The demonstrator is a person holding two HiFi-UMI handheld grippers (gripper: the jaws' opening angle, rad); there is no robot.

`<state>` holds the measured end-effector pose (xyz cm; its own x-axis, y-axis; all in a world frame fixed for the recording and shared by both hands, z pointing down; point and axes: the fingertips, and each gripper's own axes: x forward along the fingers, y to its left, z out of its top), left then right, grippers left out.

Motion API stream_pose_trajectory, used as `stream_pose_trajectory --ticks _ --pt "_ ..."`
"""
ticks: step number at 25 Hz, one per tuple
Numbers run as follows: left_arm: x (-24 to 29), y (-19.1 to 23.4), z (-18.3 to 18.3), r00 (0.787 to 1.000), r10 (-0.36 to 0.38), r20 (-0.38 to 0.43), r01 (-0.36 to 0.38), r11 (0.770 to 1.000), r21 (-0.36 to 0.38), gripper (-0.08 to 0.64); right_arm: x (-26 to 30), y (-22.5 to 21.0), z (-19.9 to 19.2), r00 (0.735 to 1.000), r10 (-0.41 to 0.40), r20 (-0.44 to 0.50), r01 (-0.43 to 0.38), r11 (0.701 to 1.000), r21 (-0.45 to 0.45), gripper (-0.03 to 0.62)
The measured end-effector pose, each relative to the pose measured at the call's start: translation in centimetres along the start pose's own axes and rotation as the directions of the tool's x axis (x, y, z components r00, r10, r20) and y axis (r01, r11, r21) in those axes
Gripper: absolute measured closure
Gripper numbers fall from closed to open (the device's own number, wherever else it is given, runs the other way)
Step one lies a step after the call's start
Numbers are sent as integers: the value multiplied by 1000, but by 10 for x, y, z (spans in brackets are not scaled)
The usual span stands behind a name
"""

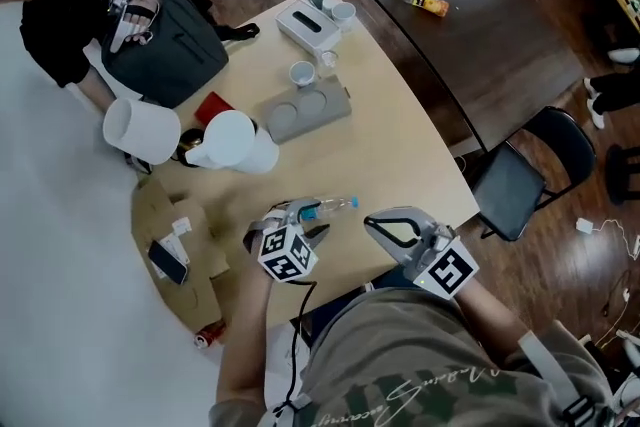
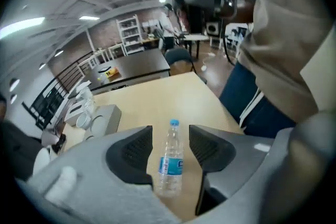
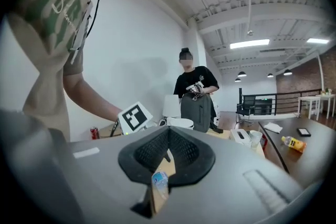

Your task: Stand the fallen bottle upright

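Head view looks down on a curved tan table [image 1: 400, 150]. A clear water bottle [image 1: 330, 206] with a blue cap and a blue label lies on its side close to the table's near edge, cap toward the table's right end. The left gripper [image 1: 308, 221] hangs over that near edge at the bottle's base end, tilted downward. In the left gripper view its jaws stand well apart, with the bottle on the table between them and neither pad touching it. The right gripper [image 1: 371, 222] sits over the table's near edge just past the cap. In the right gripper view its jaws are drawn together to a thin slit and grip nothing. Further in on the table rests a grey tray [image 1: 305, 107] with round recesses.
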<state>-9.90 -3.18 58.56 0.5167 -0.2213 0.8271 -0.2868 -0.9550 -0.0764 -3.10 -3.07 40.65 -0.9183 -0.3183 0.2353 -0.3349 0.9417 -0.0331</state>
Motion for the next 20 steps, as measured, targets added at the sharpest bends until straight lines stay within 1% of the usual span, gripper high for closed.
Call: stream_pose_trajectory --ticks 2,3,5,7,9,12,14,16,20 --pt "28 6 -8 994 -37 -105 47 994 99 328 -2 -6 -4 1000 -26 -4 26 999 20 588" --pt "41 8 -14 987 -53 -154 74 988 136 328 -4 -12 -8 999 -47 -25 47 999 4 588" --pt "61 7 -30 964 -87 -250 137 972 190 328 -11 -23 -18 991 -103 -84 98 993 -59 588" --pt "75 1 -41 943 -121 -309 193 958 214 328 -18 -34 -25 981 -152 -119 139 984 -109 588" --pt "85 -4 -46 932 -141 -334 222 951 216 328 -24 -44 -28 975 -186 -125 171 977 -126 588" --pt "98 -8 -56 916 -138 -377 240 941 240 330 -29 -53 -33 967 -215 -134 201 974 -108 588" --pt "106 -9 -64 906 -138 -401 250 937 243 330 -28 -54 -34 967 -213 -140 201 975 -93 588" --pt "112 -10 -71 898 -155 -412 261 941 214 330 -25 -52 -33 970 -198 -138 189 979 -78 588" --pt "117 -7 -71 904 -159 -396 243 955 172 327 -19 -45 -35 976 -175 -131 169 984 -59 588"
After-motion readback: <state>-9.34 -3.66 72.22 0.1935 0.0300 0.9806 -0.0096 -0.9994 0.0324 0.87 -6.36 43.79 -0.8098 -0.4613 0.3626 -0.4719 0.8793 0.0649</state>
